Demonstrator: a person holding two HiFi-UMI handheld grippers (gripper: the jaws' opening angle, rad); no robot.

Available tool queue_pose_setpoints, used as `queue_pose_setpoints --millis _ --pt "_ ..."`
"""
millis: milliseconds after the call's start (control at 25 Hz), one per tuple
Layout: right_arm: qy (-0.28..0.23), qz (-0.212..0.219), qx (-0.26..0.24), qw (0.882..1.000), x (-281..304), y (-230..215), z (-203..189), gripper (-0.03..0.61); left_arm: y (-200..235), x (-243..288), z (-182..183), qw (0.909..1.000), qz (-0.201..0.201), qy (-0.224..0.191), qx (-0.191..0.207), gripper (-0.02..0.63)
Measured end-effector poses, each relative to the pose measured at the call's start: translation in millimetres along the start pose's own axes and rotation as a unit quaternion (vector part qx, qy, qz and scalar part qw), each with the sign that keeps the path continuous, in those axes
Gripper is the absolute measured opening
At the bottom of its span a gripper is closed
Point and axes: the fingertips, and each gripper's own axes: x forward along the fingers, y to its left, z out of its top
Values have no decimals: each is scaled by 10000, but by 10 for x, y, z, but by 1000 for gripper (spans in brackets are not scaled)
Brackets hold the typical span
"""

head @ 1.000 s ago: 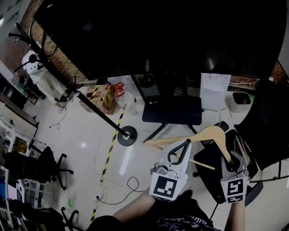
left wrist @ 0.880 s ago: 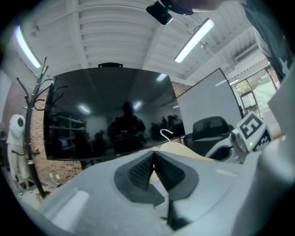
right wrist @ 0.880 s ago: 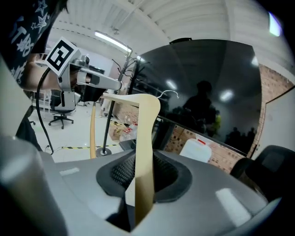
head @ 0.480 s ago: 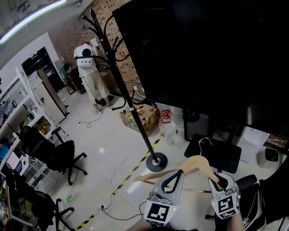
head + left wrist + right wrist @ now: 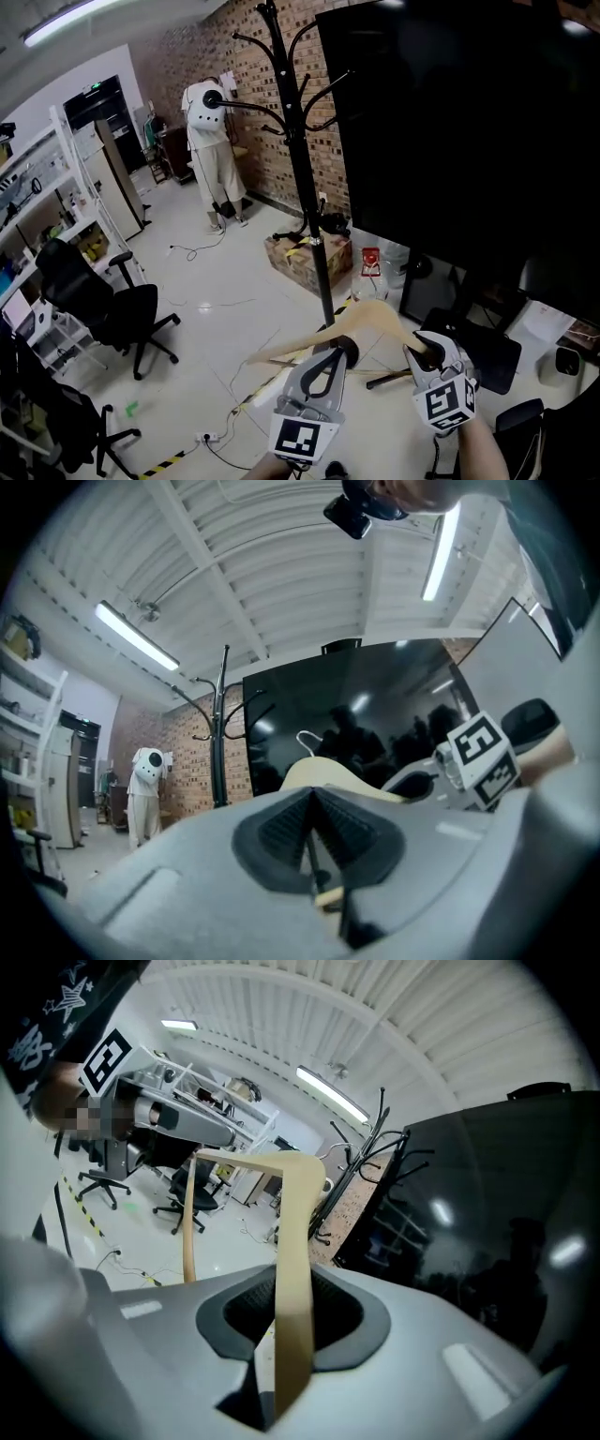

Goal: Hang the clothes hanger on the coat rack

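We carry the wooden clothes hanger (image 5: 367,316) between both tools, low in the head view and clear of the floor. The left gripper (image 5: 337,351) is clamped on a thin piece of its wood at about 7 o'clock from the hanger's crown (arm or lower bar, we cannot tell which). The right gripper (image 5: 424,354) is clenched on the sloping arm at about 4 o'clock. In the right gripper view that pale arm (image 5: 295,1269) runs straight through the closed jaws.

We judge the two-point hold is there to stop the hanger swinging or twisting while it travels. It also leaves the metal hook (image 5: 305,739) free, standing up at 12 o'clock over the crown in the left gripper view.

The black coat rack (image 5: 305,169) stands at 12 o'clock from the hanger, well apart, beside a large dark screen (image 5: 469,131), with its curved pegs high on the pole. Nothing hangs yet. To our eye the hanger must next be lifted and brought near enough for the hook to reach a peg.
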Motion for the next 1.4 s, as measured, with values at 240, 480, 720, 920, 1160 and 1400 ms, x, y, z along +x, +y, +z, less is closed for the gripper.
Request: queue_pose_setpoints --millis 240,480,720,920,1160,1400 --pt "-271 35 -197 9994 542 95 508 87 708 -107 -59 9996 272 10 86 5" --pt "-369 -110 -480 9981 893 148 861 87 1065 -138 -6 9994 260 -123 178 5" --pt "-531 -242 -409 9975 1141 -56 1121 87 1263 36 56 9995 254 -156 124 5" --pt "-754 -485 -657 9938 1405 -471 1356 87 1421 303 168 9988 412 -259 91 5" --pt "-1071 -363 -758 9907 1866 -837 1531 87 1591 727 220 9977 564 -300 219 5" --pt "-1297 -132 -701 9890 2271 -1073 1722 87 1869 1176 213 9955 866 -356 125 5"
